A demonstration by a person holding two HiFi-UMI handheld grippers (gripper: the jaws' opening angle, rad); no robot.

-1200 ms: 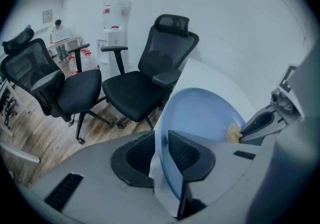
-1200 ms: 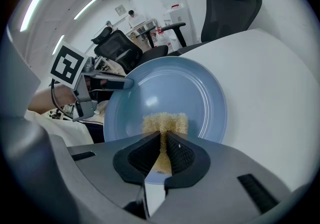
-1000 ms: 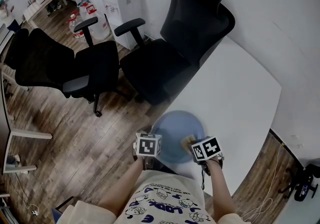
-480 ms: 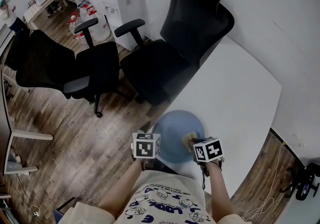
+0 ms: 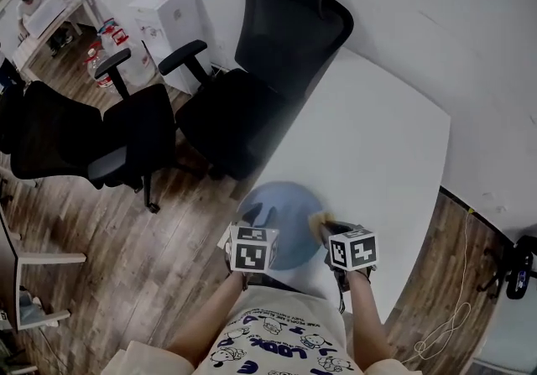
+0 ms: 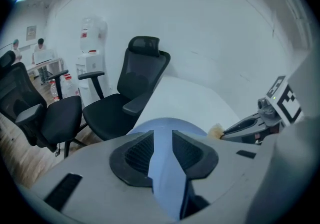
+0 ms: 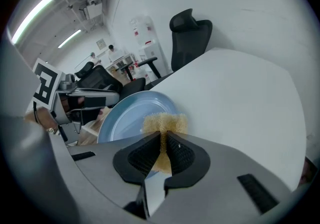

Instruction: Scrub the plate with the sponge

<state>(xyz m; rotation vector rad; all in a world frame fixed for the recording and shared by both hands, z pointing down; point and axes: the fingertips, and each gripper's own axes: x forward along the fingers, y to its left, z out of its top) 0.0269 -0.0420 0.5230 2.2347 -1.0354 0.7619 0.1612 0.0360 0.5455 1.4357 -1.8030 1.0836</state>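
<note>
A blue plate [image 5: 281,212] sits at the near corner of the white table [image 5: 377,147], partly over the edge. My left gripper [image 5: 254,235] is shut on the plate's near left rim; in the left gripper view the plate [image 6: 167,124] runs between the jaws of the left gripper [image 6: 162,140]. The right gripper [image 5: 329,231] is shut on a yellow sponge [image 5: 319,222] at the plate's right side. In the right gripper view, the sponge [image 7: 165,122] sticks out past the right gripper [image 7: 163,140] and rests against the plate [image 7: 127,115].
A tall black office chair [image 5: 252,88] stands against the table's left edge, and a second one [image 5: 101,138] is further left on the wood floor. A white water dispenser [image 5: 164,13] stands by the wall. The table stretches away bare to the far right.
The head view has shifted, so everything sits a little further left in it. Both grippers keep their holds, and the sponge stays at the plate's right side.
</note>
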